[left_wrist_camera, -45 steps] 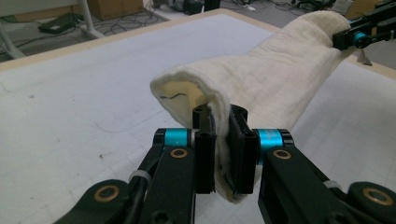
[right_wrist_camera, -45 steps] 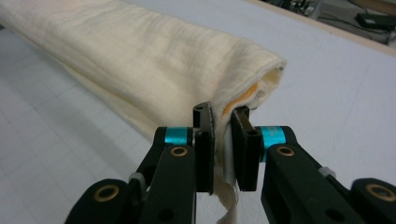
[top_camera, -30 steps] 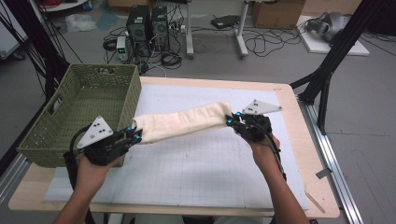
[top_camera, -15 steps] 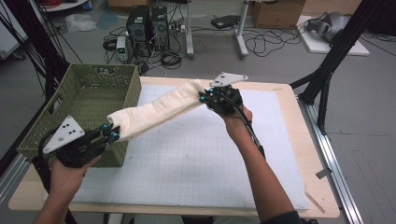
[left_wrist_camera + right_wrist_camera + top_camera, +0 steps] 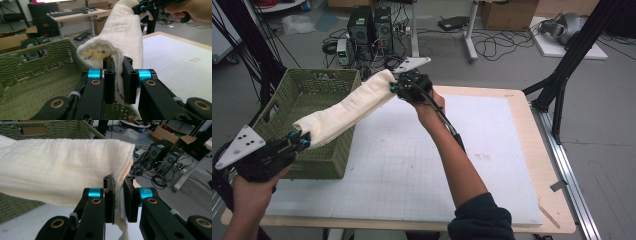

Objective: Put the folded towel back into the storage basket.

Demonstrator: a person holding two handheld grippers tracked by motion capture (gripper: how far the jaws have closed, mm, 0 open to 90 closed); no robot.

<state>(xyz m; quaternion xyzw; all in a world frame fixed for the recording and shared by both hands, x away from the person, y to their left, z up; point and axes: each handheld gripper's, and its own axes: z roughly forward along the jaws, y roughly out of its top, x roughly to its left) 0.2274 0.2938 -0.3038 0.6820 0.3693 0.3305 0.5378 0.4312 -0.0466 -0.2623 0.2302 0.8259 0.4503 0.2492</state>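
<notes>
High view: rolled cream towel (image 5: pixel 344 111) hangs in the air, stretched betw. the two grippers, its lower end over the near right corner of the green basket (image 5: pixel 287 100), its upper end just past the basket's far right corner. Left gripper (image 5: pixel 298 142) sits at the basket's near wall, jaws clenched on the towel's lower end. Right gripper (image 5: pixel 396 88) is up beyond the basket's right side, jaws clamped on the towel's upper end. Basket stands on the left part of the surface (image 5: pixel 522 150), on a white grid mat (image 5: pixel 412 165). Behind the basket on the floor: two PC towers (image 5: pixel 371 25) w/ tangled cables. Right of the surface, well apart from the basket, a black tripod leg (image 5: pixel 562 75).

Left gripper view: jaws pinch the towel's (image 5: pixel 125 32) edge; basket (image 5: pixel 37 75) lies open below and left of it. Other hand's gripper (image 5: pixel 143 7) holds the far end at top.

Right gripper view: jaws grip the towel's (image 5: pixel 62 165) hemmed end; basket (image 5: pixel 50 128) rim is behind the towel, PC towers (image 5: pixel 165 157) to its right.
</notes>
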